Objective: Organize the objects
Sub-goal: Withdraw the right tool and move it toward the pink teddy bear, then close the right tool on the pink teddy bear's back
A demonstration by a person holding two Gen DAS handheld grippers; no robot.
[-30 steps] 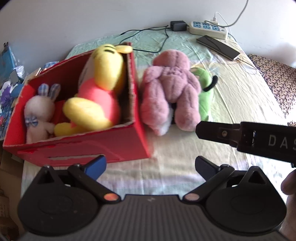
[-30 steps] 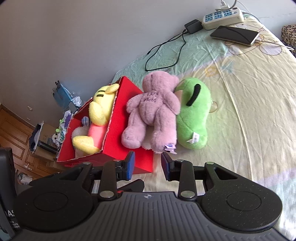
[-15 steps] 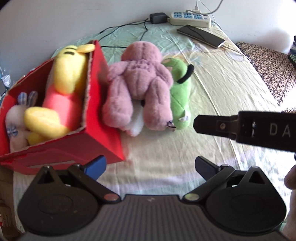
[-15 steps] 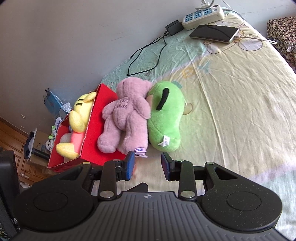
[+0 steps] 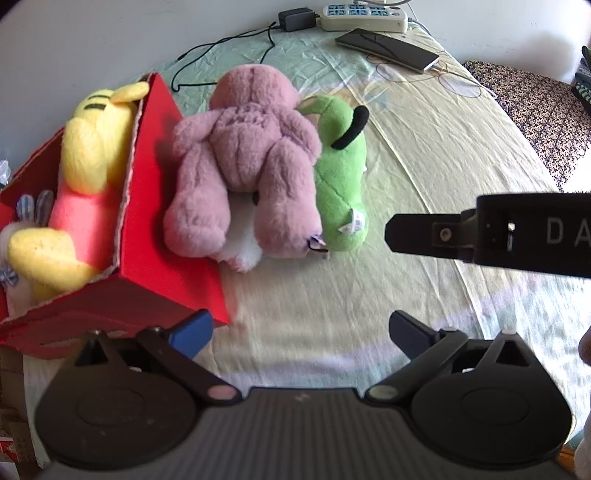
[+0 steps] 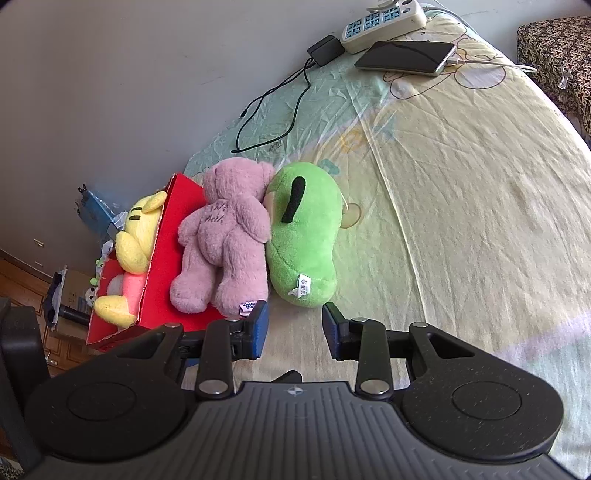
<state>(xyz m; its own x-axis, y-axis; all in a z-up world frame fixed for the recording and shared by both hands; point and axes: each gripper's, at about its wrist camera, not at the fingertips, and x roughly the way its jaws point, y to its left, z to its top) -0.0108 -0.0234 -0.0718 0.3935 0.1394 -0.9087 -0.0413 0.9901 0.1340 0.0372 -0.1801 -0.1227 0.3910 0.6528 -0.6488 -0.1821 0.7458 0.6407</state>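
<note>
A red box on the bed holds a yellow plush and a small white bunny. A pink teddy bear lies face down against the box's right wall. A green plush lies beside it. My left gripper is open wide and empty, short of the bear. My right gripper is open and empty, just in front of the green plush; it also shows from the side in the left wrist view.
A power strip, a black adapter with its cable, and a phone lie at the far end of the bed. A patterned cushion is at the right. The bed sheet lies bare to the right of the plush toys.
Both grippers have shifted right, away from the box and toward the pink bear and green plush. The right gripper has opened wider. The toys have not moved.
</note>
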